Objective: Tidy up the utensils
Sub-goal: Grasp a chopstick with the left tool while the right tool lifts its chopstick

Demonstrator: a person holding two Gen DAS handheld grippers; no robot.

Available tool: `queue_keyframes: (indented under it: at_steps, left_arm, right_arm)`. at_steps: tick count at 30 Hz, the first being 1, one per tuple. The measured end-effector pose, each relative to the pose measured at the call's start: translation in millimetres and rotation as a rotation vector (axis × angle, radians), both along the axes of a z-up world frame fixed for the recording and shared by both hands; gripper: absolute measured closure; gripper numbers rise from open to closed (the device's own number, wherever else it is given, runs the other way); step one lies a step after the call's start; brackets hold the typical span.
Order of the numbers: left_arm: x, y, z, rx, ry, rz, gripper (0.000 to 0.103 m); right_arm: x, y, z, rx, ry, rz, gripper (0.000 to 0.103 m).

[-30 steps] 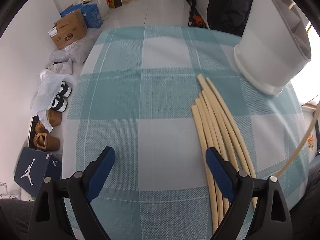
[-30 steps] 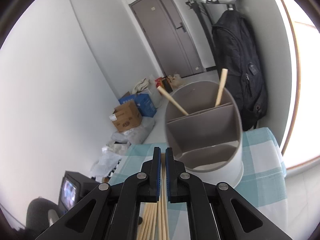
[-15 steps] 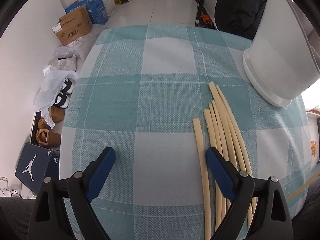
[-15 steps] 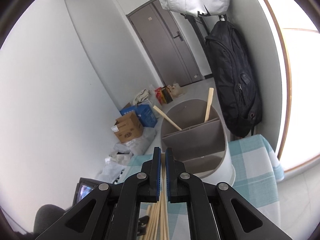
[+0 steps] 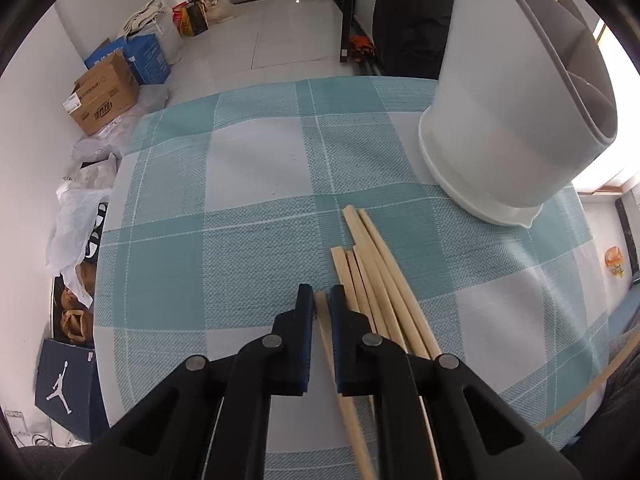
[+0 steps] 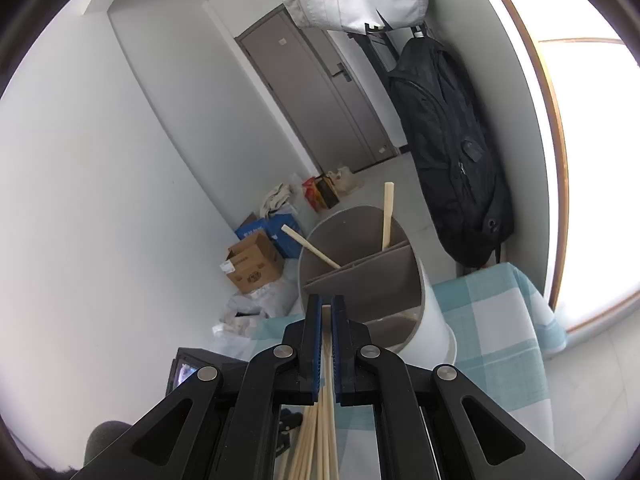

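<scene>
Several pale wooden chopsticks lie side by side on the teal checked tablecloth. My left gripper is shut on the leftmost chopstick down at the cloth. A white divided utensil holder stands at the far right. In the right wrist view my right gripper is shut on a chopstick and held above the table, in front of the holder. Two chopsticks stand in the holder's back compartment.
The table's left edge drops to a floor with cardboard boxes, plastic bags and shoes. A black backpack hangs on the wall behind the holder. A window is at the right.
My left gripper has moved right over the chopsticks and closed on the leftmost one. My right gripper has risen and drawn back from the holder, still holding its chopstick.
</scene>
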State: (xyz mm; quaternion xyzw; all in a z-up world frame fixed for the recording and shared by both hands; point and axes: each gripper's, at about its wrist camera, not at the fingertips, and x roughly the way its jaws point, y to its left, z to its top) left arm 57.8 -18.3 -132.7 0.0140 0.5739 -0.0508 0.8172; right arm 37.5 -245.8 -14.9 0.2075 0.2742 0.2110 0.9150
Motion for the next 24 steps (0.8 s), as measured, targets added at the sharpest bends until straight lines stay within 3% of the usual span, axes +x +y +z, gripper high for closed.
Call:
queue_keyframes:
  at_steps: [4,8,18,24]
  left_arm:
    - [3,14,0,-0.076,0.011,0.050,0.100]
    - [2,16,10,-0.098,-0.027,0.110,0.100]
    - [-25,20,88,-0.205,-0.313,0.152,0.100]
    - [-32,14,115,-0.237,-0.379,0.086,0.101]
  right_arm:
    - [-1,-3,0,0.001,0.003,-0.008,0.099]
    - [-4,-4,3,-0.005,-0.007,-0.017,0.099]
    - [-19,4,17,-0.042,-0.075,-0.012,0.099]
    - [-25,14,33,-0.074,-0.143,-0.012,0.099]
